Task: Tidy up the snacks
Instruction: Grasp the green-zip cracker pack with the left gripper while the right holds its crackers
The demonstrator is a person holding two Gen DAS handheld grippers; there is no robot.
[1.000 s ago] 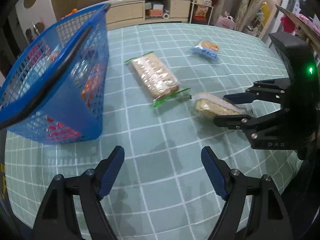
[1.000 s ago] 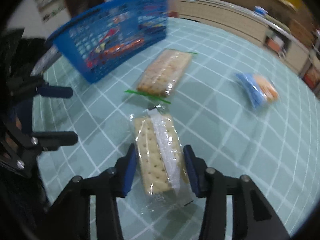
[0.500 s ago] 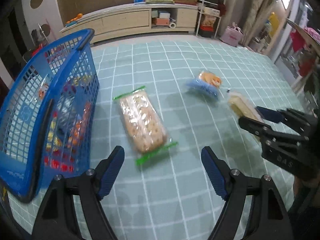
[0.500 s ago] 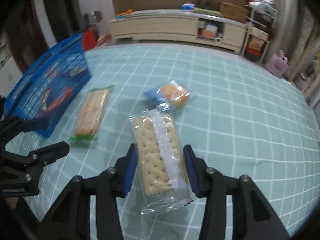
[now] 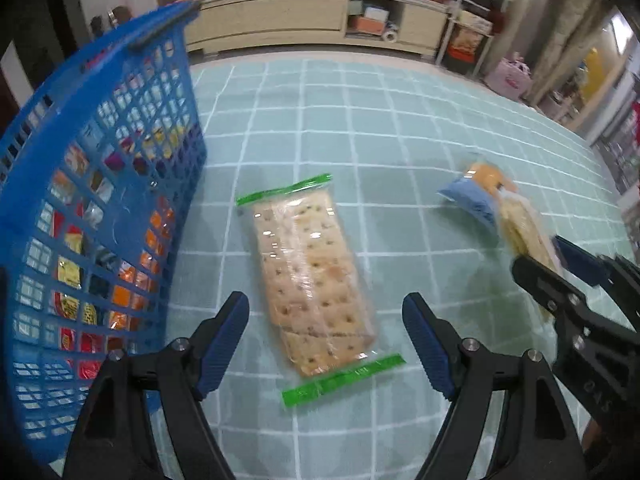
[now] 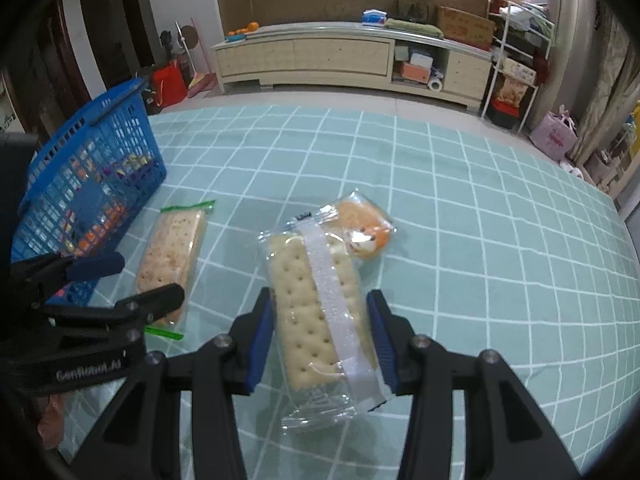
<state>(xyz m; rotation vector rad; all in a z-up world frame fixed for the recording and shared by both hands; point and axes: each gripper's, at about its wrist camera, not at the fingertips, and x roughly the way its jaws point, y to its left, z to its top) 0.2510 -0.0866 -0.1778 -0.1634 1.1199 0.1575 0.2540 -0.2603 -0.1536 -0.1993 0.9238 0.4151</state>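
So right now it's the carry step: the right hand-held gripper (image 6: 320,336) is clamped on a clear cracker pack (image 6: 316,320), lifted off the teal checked worktop (image 6: 460,208), and I'd guess it's headed for the blue basket (image 6: 80,184) out at about 10 o'clock in the right wrist view, which already has a bunch of snacks in it. The left hand-held gripper (image 5: 326,344) is wide open, hanging over the green-ended cracker pack (image 5: 312,276) lying just beside the basket. A blue-and-orange snack bag (image 5: 476,188) sits at 2 o'clock. Next move probably needs a swing left over the rim, then let go.
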